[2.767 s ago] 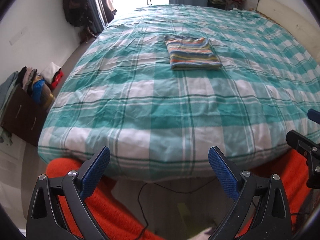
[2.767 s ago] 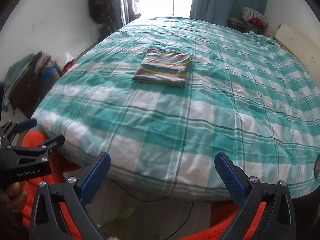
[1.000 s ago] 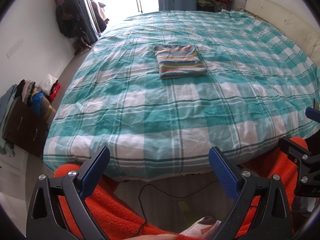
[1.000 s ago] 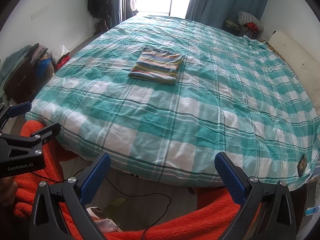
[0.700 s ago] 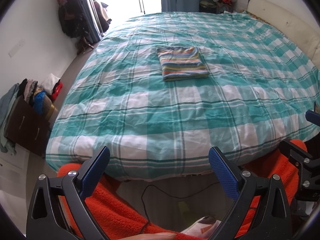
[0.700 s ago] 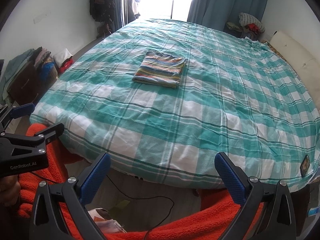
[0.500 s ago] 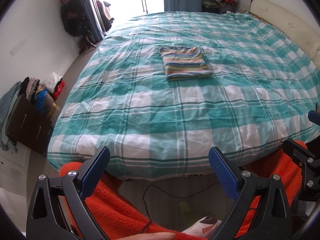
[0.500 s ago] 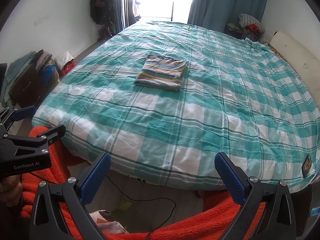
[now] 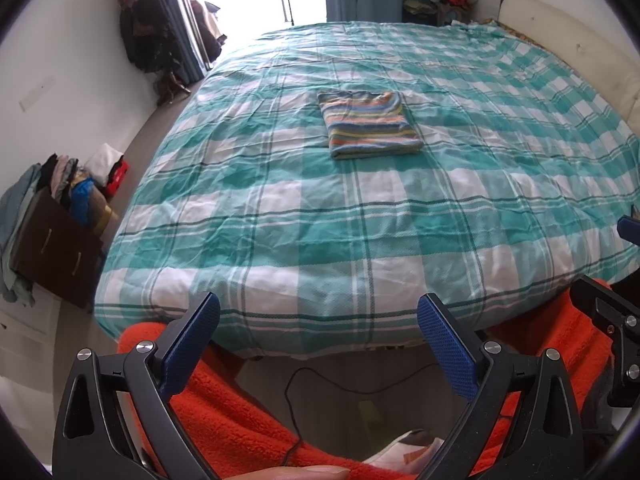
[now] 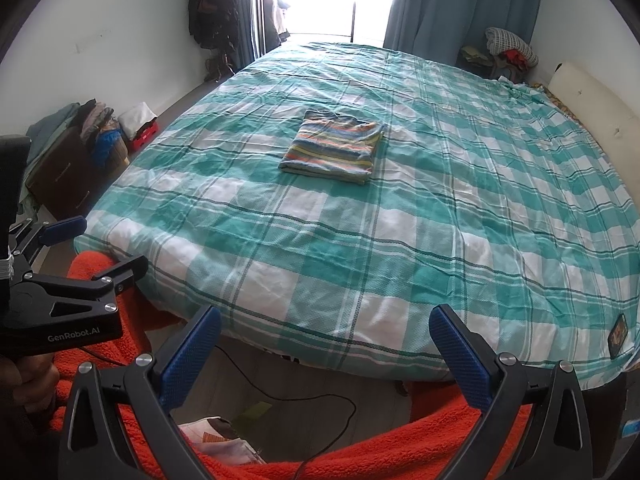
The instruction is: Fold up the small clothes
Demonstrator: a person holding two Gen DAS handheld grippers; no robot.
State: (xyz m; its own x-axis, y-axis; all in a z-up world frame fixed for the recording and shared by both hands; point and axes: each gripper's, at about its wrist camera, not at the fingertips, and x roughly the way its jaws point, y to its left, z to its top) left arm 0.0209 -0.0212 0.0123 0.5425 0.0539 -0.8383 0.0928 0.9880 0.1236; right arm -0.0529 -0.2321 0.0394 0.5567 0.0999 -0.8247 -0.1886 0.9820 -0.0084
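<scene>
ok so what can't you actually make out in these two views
- Striped garment: folded flat on the bed in both views, so its type and any layers underneath are hidden.
- Right gripper: in the left wrist view, the frame's right edge cuts off most of it.
- Papers on the floor: partly behind the right gripper's frame, print too small to read.

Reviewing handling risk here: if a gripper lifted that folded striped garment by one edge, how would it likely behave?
The folded striped garment looks like soft knit in stacked layers, so it would probably droop and unfold. It seems light and unlikely to roll. Pushed across the wrinkled checked bedcover, it would likely bunch.
</scene>
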